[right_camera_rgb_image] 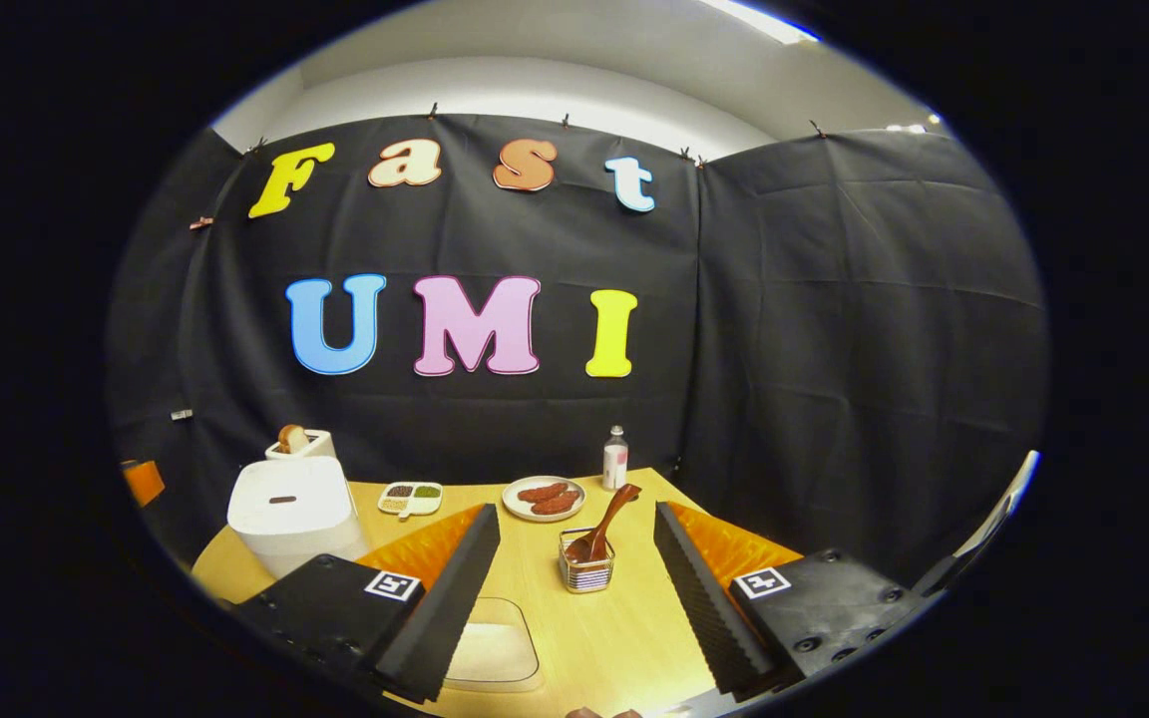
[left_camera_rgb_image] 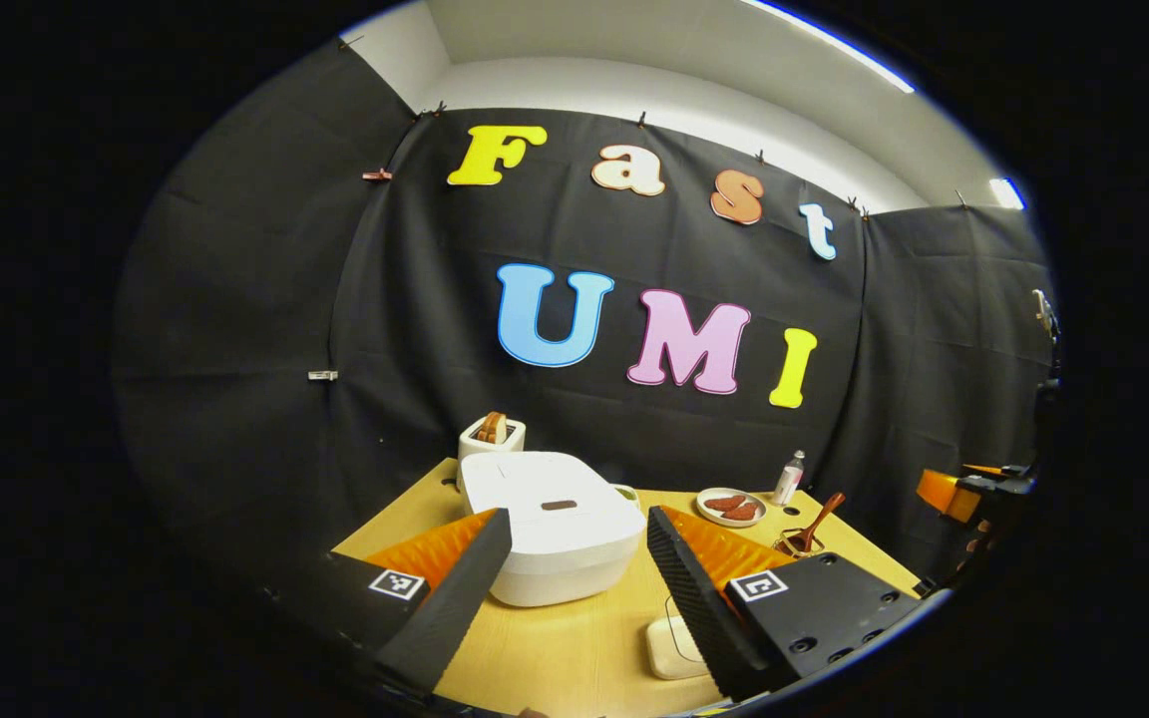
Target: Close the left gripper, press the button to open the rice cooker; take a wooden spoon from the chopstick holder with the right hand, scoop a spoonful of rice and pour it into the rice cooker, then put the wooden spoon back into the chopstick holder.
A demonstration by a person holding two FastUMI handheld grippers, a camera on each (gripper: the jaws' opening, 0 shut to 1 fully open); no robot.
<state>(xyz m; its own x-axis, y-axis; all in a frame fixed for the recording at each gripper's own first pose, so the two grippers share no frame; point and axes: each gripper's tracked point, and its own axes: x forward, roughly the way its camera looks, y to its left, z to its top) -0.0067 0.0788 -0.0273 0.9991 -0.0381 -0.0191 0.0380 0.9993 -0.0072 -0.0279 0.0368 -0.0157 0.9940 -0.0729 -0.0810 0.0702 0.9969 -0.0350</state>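
We are losing the near left corner of the rice cooker (left_camera_rgb_image: 555,534) behind the left gripper's finger, and its button is too small to make out. In the right gripper view we are seeing the near rice container (right_camera_rgb_image: 491,646) partly covered by a finger, its contents unclear. The wooden spoon (right_camera_rgb_image: 606,526) is hiding its bowl inside the chopstick holder (right_camera_rgb_image: 585,571), and the small divided dish (right_camera_rgb_image: 412,497) far behind is too small to identify.
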